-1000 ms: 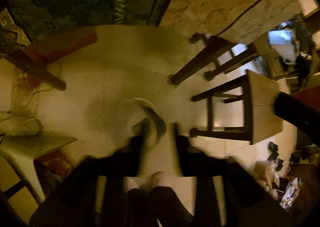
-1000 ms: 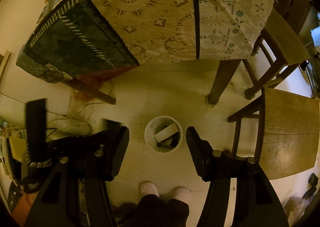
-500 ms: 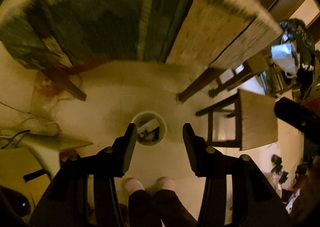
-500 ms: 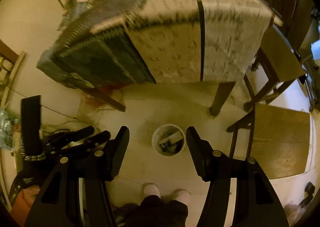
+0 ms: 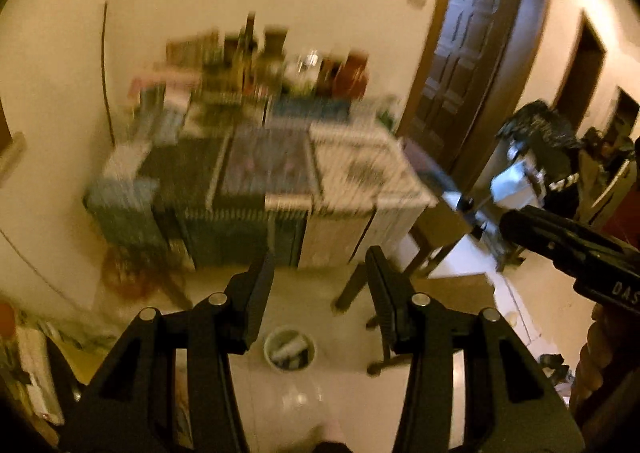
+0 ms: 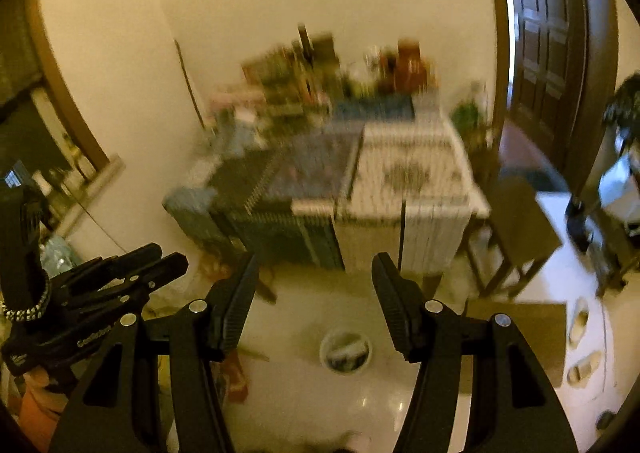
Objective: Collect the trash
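bin [image 5: 289, 349]: white, trash inside, stood on pale floor near the patterned table [image 5: 280, 177] | my left gripper [image 5: 320, 285]: jaws apart, nothing between | my right gripper [image 6: 314, 289]: jaws apart, nothing held | wooden chair [image 6: 520, 221] right of the table

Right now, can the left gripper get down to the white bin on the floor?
Probably yes. The left gripper hangs open and empty above the white bin, with only bare floor between them; the table and chair stand further back.
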A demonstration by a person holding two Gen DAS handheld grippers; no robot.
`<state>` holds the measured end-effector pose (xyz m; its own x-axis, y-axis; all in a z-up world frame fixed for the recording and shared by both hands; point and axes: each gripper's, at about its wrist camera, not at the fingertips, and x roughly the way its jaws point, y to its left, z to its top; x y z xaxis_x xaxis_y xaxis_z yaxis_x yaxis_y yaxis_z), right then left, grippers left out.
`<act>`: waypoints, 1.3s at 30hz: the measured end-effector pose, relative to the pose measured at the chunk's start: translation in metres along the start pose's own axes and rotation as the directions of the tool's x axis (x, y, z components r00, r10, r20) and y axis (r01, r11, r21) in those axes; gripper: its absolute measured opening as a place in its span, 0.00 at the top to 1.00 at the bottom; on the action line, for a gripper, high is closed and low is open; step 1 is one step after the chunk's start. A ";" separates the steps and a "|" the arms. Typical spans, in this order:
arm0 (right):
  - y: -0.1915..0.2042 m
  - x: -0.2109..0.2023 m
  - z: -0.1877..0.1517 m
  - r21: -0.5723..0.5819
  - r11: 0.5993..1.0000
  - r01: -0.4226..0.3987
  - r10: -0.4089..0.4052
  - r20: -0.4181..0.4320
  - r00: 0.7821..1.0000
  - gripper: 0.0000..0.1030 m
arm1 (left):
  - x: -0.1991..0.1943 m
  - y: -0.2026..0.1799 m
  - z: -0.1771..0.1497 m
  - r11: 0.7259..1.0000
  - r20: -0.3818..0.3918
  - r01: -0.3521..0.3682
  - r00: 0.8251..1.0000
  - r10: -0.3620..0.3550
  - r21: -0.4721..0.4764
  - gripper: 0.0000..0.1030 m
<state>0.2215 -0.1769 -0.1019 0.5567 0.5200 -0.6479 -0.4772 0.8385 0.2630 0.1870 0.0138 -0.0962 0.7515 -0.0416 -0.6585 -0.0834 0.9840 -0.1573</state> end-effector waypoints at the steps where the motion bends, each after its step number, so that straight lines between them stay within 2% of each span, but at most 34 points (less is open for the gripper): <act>1: 0.005 -0.011 0.002 -0.008 1.000 0.002 -0.001 0.028 1.000 0.46 | -0.017 -0.003 0.003 1.000 0.030 0.008 1.000 -0.009 0.007 0.55; 5: 0.037 -0.072 0.004 -0.052 0.998 0.022 -0.013 0.170 0.985 0.46 | -0.084 -0.011 0.003 0.999 0.138 0.040 0.989 -0.045 0.033 0.55; 9: 0.067 -0.115 -0.008 -0.092 0.994 0.057 -0.030 0.267 0.963 0.46 | -0.143 -0.014 -0.009 0.998 0.218 0.043 0.975 -0.053 0.052 0.52; 12: 0.084 -0.134 -0.018 -0.112 0.991 0.073 -0.036 0.302 0.953 0.47 | -0.181 -0.014 -0.022 0.997 0.264 0.033 0.963 -0.049 0.065 0.34; 13: 0.087 -0.136 -0.021 -0.115 0.991 0.074 -0.036 0.306 0.951 0.45 | -0.192 -0.014 -0.027 0.997 0.276 0.030 0.960 -0.048 0.069 0.22; 14: 0.092 -0.140 -0.025 -0.116 0.990 0.075 -0.036 0.310 0.950 0.39 | -0.201 -0.014 -0.031 0.997 0.291 0.020 0.956 -0.040 0.071 0.13; 16: 0.097 -0.148 -0.031 -0.113 0.990 0.078 -0.039 0.316 0.948 0.30 | -0.215 -0.015 -0.039 0.998 0.316 -0.004 0.949 -0.018 0.067 0.08; 20: 0.104 -0.159 -0.043 -0.094 0.993 0.075 -0.039 0.337 0.941 0.09 | -0.234 -0.012 -0.051 0.997 0.334 -0.011 0.943 -0.015 0.074 0.07; 21: 0.106 -0.161 -0.045 -0.090 0.993 0.078 -0.043 0.342 0.939 0.07 | -0.238 -0.011 -0.054 0.997 0.337 -0.012 0.941 -0.014 0.076 0.07; 26: 0.115 -0.168 -0.051 -0.099 0.990 0.103 -0.062 0.346 0.936 0.06 | -0.248 -0.007 -0.062 0.996 0.348 -0.020 0.937 -0.011 0.084 0.07; 39: 0.132 -0.176 -0.067 -0.129 0.980 0.149 -0.097 0.345 0.934 0.06 | -0.257 -0.004 -0.068 0.996 0.340 -0.004 0.940 -0.026 0.087 0.06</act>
<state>0.0147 -0.1690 -0.0014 0.8004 0.4605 -0.3838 -0.4724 0.8787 0.0693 -0.0506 0.0092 0.0238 0.9309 -0.0057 -0.3651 -0.0292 0.9955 -0.0899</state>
